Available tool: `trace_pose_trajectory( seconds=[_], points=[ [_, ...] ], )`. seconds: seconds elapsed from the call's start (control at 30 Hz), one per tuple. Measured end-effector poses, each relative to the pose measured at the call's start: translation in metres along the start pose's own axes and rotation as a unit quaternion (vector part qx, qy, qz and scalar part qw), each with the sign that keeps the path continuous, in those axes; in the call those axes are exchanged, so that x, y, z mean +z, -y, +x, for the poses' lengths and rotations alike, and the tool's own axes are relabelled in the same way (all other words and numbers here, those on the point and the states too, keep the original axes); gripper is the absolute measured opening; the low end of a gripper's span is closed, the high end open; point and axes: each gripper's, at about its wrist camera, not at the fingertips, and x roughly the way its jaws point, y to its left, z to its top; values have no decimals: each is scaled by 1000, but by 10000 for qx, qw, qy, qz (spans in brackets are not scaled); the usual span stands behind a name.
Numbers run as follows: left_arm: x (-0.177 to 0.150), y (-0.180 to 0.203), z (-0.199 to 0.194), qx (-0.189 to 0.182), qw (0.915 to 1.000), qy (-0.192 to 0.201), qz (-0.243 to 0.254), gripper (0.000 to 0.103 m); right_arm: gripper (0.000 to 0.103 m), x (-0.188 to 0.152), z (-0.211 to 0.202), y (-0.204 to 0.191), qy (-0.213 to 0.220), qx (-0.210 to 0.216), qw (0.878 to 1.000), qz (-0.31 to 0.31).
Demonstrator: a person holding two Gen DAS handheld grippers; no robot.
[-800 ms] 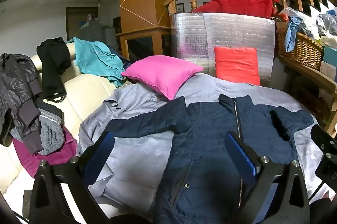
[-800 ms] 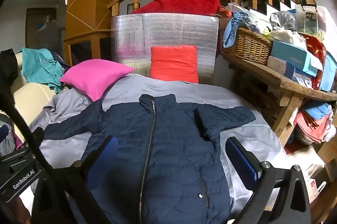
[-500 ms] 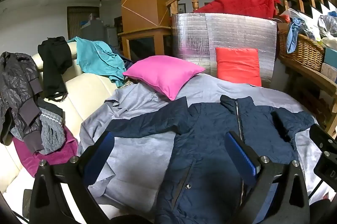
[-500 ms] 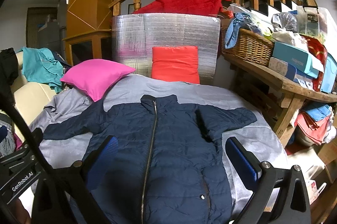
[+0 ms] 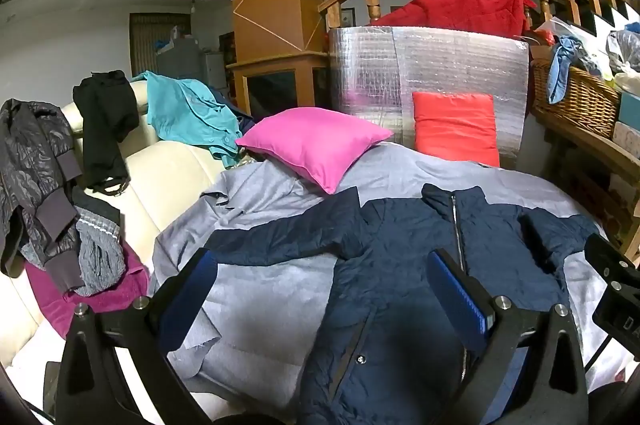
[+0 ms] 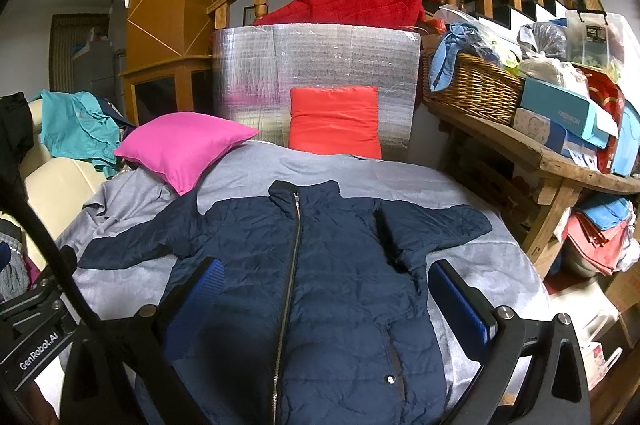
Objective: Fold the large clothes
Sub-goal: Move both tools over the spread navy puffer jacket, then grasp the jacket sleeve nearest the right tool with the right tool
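A navy quilted jacket [image 5: 400,265] lies face up and zipped on a grey sheet [image 5: 264,285], collar at the far side. Its left sleeve stretches out to the left; its right sleeve [image 6: 436,225] lies bent beside the body. The jacket also fills the middle of the right wrist view [image 6: 320,285]. My left gripper [image 5: 320,289] is open and empty above the jacket's lower left side. My right gripper [image 6: 324,297] is open and empty above the jacket's lower body.
A pink pillow [image 5: 316,145] and a red pillow [image 5: 456,125] lie at the sheet's far end against a silver foil panel [image 6: 316,61]. A cream sofa [image 5: 160,177] with piled clothes stands left. A wooden shelf [image 6: 540,153] with a wicker basket and boxes stands right.
Both grippers have drifted slightly; the view has shifted a little. The jacket has not moved and both grippers stay open.
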Motion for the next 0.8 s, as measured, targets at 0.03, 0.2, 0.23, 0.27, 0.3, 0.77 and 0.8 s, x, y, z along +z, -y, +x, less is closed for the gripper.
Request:
trace_pose_trajectory(
  seconds=[0.03,0.2,0.23,0.27,0.3,0.77,0.8],
  points=[
    [0,0,1,-1,10000,-3,5,103,103,1,1,0,-2,-2,10000,4],
    [2,1,3,3,10000,-75,41,103,103,4,6,3,-11,-12,10000,57],
    [1,0,2,1,10000,-46,46,103,103,4,6,3,-6,-24,10000,60],
    [2,0,2,-1,10000,-72,57,103,103,4,7,4,-6,-28,10000,63],
    [2,1,3,-2,9999,-87,63,103,103,5,9,4,-13,-26,10000,70],
    [17,38,49,-368,9992,-140,112,103,103,10,47,29,-140,-234,9993,258],
    [17,43,62,-457,9983,-342,110,103,103,10,55,36,-169,-252,9990,315]
  ],
)
